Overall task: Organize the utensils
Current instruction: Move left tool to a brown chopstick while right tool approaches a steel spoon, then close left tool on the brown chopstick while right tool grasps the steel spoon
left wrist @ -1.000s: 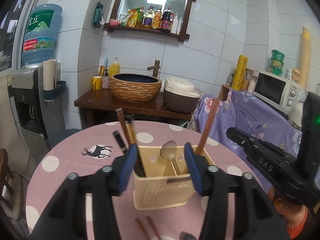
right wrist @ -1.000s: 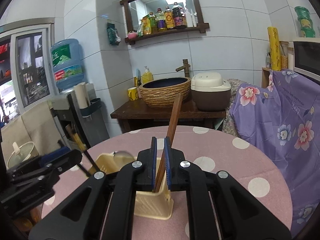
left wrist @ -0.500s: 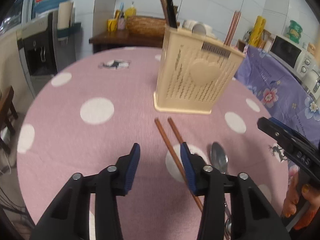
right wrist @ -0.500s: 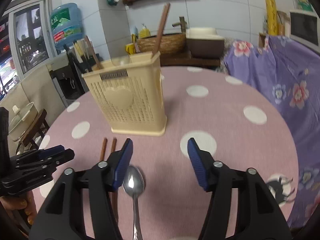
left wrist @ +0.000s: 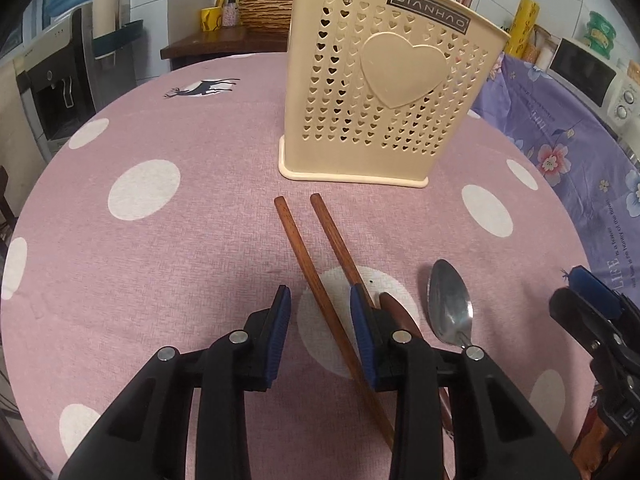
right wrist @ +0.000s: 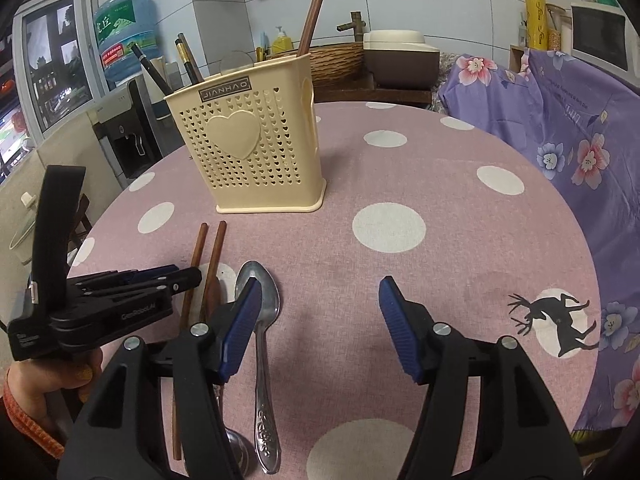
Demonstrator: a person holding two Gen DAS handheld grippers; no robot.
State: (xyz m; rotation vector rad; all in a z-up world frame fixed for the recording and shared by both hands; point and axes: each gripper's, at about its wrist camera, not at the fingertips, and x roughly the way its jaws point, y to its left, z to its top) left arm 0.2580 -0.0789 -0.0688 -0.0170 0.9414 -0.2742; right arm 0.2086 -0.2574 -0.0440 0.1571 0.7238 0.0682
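Currently the left tool (left wrist: 320,312) sits low over the counter (left wrist: 160,240), jaws moderately wide and gripping nothing. One wooden chopstick (left wrist: 316,276) lies on the cloth and runs between the blue pads (left wrist: 280,320); whether either pad touches it cannot be told. A second chopstick (left wrist: 334,240) lies just beside the first at its 3 o'clock, and its near end passes under the right-hand pad. Both chopsticks point toward 11 o'clock, their far ends stopping short of the cream utensil holder (left wrist: 384,92), which stands upright at 12 o'clock in the left wrist view. A brown handle (left wrist: 400,316) shows just beside that pad.

The right tool (right wrist: 320,312) is spread wide and holds nothing. In the right wrist view a metal spoon (right wrist: 262,344) lies flat, bowl toward 12 o'clock, its shaft just beside the left-hand pad (right wrist: 240,328) of this tool. The same spoon (left wrist: 450,308) appears at 3 o'clock of the chopsticks in the left wrist view. The chopstick pair (right wrist: 208,256) lies at 10 o'clock of the right tool, partly hidden by the left tool (right wrist: 188,276).

The holder (right wrist: 248,148) carries an upright brown chopstick (right wrist: 312,16) at its right end and dark sticks (right wrist: 188,60) at its left end.
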